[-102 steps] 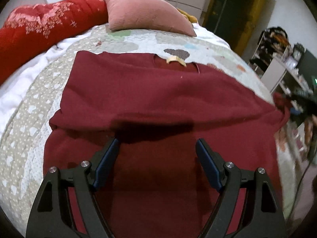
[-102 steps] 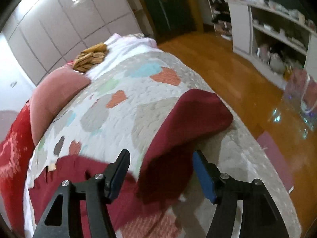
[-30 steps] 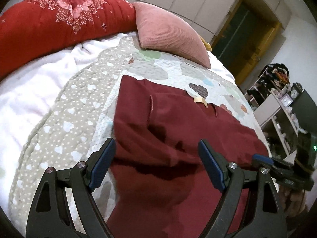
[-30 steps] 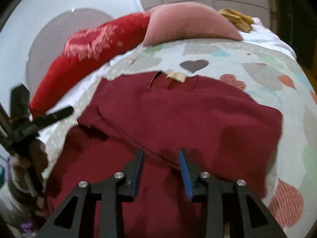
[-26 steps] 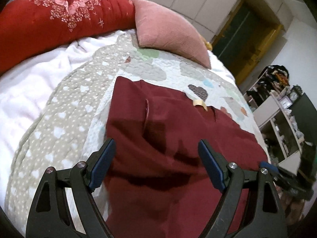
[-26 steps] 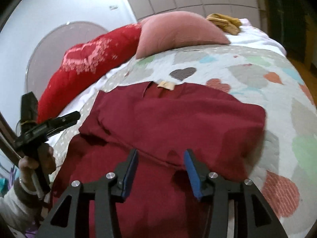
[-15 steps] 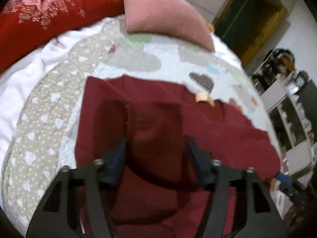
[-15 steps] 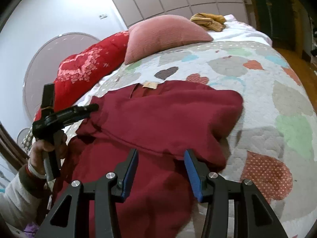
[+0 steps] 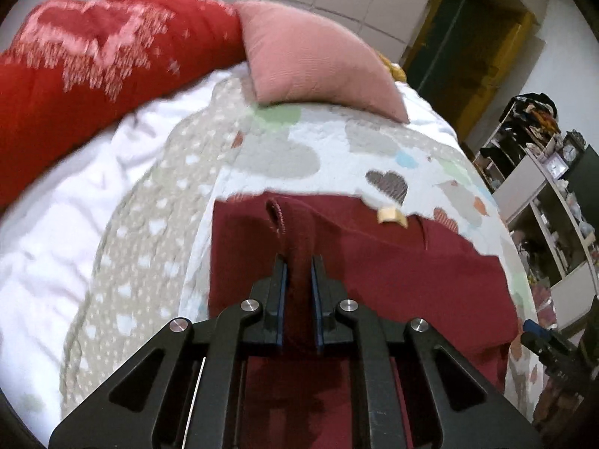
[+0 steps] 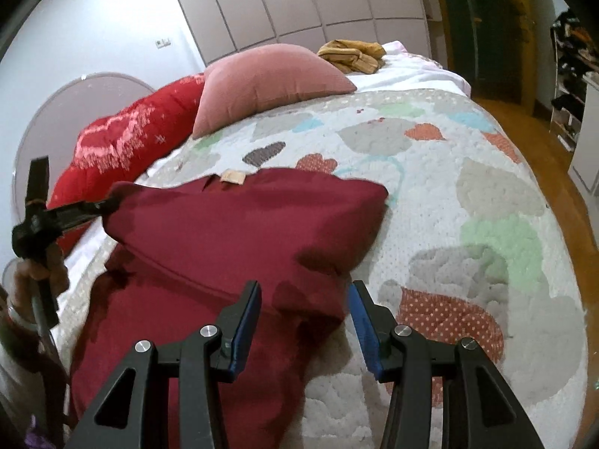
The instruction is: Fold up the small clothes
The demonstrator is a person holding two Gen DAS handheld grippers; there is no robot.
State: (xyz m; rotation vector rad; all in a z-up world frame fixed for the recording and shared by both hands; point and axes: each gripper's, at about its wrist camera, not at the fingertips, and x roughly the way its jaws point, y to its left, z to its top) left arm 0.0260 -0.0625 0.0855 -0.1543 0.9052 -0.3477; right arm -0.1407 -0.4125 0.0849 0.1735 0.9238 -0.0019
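A dark red shirt (image 9: 393, 280) lies on the heart-patterned quilt (image 9: 299, 157), its tan neck label (image 9: 391, 217) toward the pillows. My left gripper (image 9: 299, 265) is shut on a fold of the shirt's left sleeve and holds it lifted. In the right wrist view the same shirt (image 10: 232, 232) has its right side folded inward, and the left gripper (image 10: 101, 207) pinches its far left corner. My right gripper (image 10: 305, 299) is open and empty above the shirt's lower right edge.
A pink pillow (image 10: 269, 78) and a red blanket (image 9: 93, 63) lie at the bed's head, with a yellow-brown garment (image 10: 352, 54) behind. White shelves (image 9: 543, 202) and wooden floor (image 10: 543, 142) lie to the right of the bed.
My left gripper has closed on the shirt's left sleeve fold and lifted it. My right gripper has let go of the folded right side, opened wider and drawn back to the right.
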